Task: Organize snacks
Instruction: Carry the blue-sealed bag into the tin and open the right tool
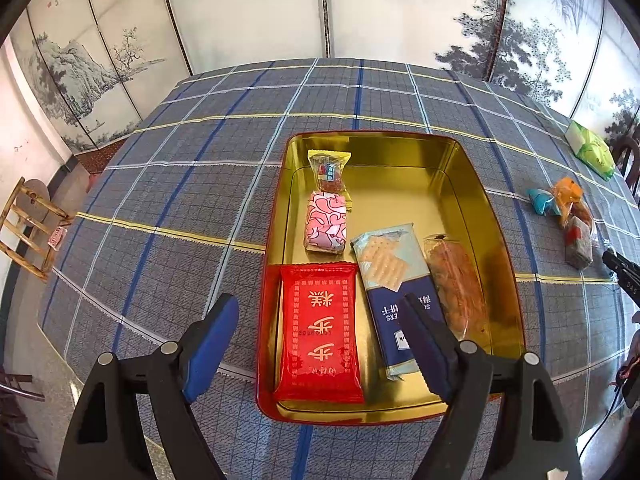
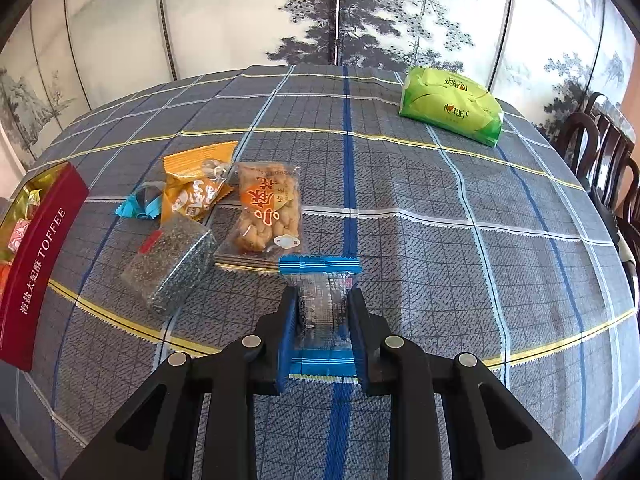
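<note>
On counter, right gripper [image 2: 322, 320] clamps blue-ended snack packet [image 2: 320, 300], long axis along fingers; tin [image 2: 38, 264] lies left. Left gripper [image 1: 320, 344] spread, empty.

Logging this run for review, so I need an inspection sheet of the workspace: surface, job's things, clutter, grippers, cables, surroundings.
Surface: plaid tablecloth.
Job's things: gold tin holds five packets, red packet nearest; four loose snacks beside twist snack.
Clutter: green tissue pack.
Grippers: left gripper open above tin; right gripper shut on blue-edged packet.
Cables: nothing seen.
Surroundings: painted screen, dark chairs.
</note>
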A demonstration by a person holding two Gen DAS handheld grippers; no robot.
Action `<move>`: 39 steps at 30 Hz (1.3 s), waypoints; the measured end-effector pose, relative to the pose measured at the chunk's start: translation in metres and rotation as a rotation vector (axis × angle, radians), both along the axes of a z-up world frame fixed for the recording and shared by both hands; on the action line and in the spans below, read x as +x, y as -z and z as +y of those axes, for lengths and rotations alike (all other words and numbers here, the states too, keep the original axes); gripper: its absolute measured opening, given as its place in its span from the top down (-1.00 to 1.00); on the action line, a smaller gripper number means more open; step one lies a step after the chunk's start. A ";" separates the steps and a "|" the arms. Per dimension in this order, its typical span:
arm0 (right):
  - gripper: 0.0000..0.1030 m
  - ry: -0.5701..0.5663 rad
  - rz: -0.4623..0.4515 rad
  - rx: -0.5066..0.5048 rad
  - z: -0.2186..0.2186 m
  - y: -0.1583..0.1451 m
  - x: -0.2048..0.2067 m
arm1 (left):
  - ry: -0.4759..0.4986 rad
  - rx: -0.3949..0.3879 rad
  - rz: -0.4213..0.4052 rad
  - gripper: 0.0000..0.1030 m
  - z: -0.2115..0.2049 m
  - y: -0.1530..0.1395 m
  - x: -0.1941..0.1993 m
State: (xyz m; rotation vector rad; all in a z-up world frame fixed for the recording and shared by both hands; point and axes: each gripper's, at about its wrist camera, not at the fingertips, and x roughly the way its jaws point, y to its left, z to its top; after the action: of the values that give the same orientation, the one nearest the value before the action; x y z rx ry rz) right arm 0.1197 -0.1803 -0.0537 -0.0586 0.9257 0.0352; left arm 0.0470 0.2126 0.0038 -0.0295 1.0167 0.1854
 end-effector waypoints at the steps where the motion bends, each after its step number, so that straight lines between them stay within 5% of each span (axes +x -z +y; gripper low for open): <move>1: 0.50 -0.001 -0.001 0.002 0.002 -0.001 -0.001 | -0.001 -0.002 0.001 -0.54 0.000 0.000 -0.001; 17: 0.50 -0.131 -0.039 0.062 0.064 -0.036 -0.018 | -0.033 -0.019 0.004 -0.56 0.014 0.002 -0.015; 39: 0.50 -0.478 -0.013 0.170 0.248 -0.049 0.033 | -0.145 0.004 0.038 -0.57 0.056 0.009 -0.032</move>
State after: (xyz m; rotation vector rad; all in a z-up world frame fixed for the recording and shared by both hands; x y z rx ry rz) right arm 0.1523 0.0677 -0.0050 -0.1213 0.8754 0.5553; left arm 0.0146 0.2690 -0.0047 -0.0970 1.0531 0.3214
